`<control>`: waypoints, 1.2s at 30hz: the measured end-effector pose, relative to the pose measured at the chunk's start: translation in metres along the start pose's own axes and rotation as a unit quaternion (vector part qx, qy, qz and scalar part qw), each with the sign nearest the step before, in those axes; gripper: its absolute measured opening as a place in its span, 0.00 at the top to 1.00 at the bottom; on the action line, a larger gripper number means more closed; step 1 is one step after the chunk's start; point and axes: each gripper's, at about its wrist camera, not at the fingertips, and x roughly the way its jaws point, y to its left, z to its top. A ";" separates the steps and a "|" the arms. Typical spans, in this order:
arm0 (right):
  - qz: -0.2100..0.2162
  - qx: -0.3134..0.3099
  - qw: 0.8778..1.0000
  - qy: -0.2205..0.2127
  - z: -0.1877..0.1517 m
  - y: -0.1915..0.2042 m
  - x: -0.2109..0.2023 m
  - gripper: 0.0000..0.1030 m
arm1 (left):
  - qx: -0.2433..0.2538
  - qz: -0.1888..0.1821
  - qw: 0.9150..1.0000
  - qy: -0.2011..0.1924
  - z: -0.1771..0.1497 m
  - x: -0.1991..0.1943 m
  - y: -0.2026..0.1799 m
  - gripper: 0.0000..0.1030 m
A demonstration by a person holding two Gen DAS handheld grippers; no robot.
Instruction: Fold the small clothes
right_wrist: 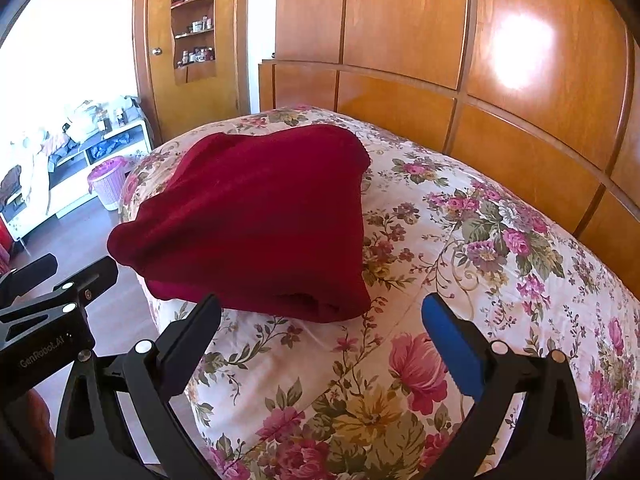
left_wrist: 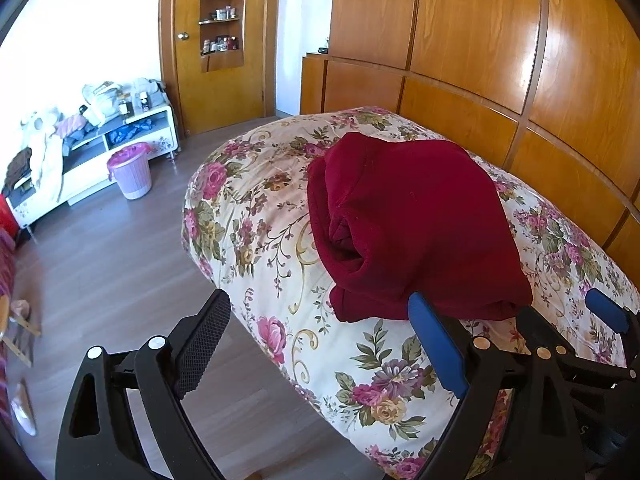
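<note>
Folded garment on bed; both tongs released.

Nearest the cameras, the left tongs (left_wrist: pixel 320 340) and the right tongs (right_wrist: pixel 320 332) stand spread wide, gripping nothing, above the near edge of the bed (right_wrist: pixel 460 240). Just beyond them, the dark red garment (right_wrist: pixel 256 220) lies on the floral bedcover as a compact, layered bundle toward the bed's left edge, clear of both tongs. The fold appears essentially complete; the open side layers (left_wrist: pixel 344 236) look slightly loose, so a final squaring may remain. Farther back stand the wooden headboard (right_wrist: pixel 520 148) and wardrobe panels.
</note>
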 end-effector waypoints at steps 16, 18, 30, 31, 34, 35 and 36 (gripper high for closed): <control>0.006 -0.007 1.000 -0.001 0.004 0.010 0.003 0.03 | -0.012 0.005 1.000 -0.006 0.003 -0.007 0.010 0.13; 0.007 -0.006 1.000 0.000 0.004 0.011 0.003 0.03 | -0.013 0.006 1.000 -0.007 0.003 -0.008 0.010 0.13; 0.006 -0.009 1.000 0.008 0.003 0.013 0.010 0.03 | -0.012 0.005 1.000 -0.010 0.004 -0.005 0.010 0.15; 0.005 -0.010 1.000 0.008 0.003 0.013 0.011 0.03 | -0.014 0.006 1.000 -0.009 0.003 -0.005 0.011 0.15; 0.005 -0.010 1.000 0.006 0.004 0.014 0.010 0.03 | -0.014 0.012 1.000 -0.004 0.003 -0.002 0.011 0.15; 0.005 -0.010 1.000 0.005 0.005 0.014 0.010 0.03 | -0.014 0.017 1.000 -0.004 0.003 -0.002 0.011 0.15; 0.004 -0.008 1.000 0.004 0.006 0.013 0.010 0.03 | -0.014 0.020 1.000 -0.003 0.002 -0.002 0.011 0.13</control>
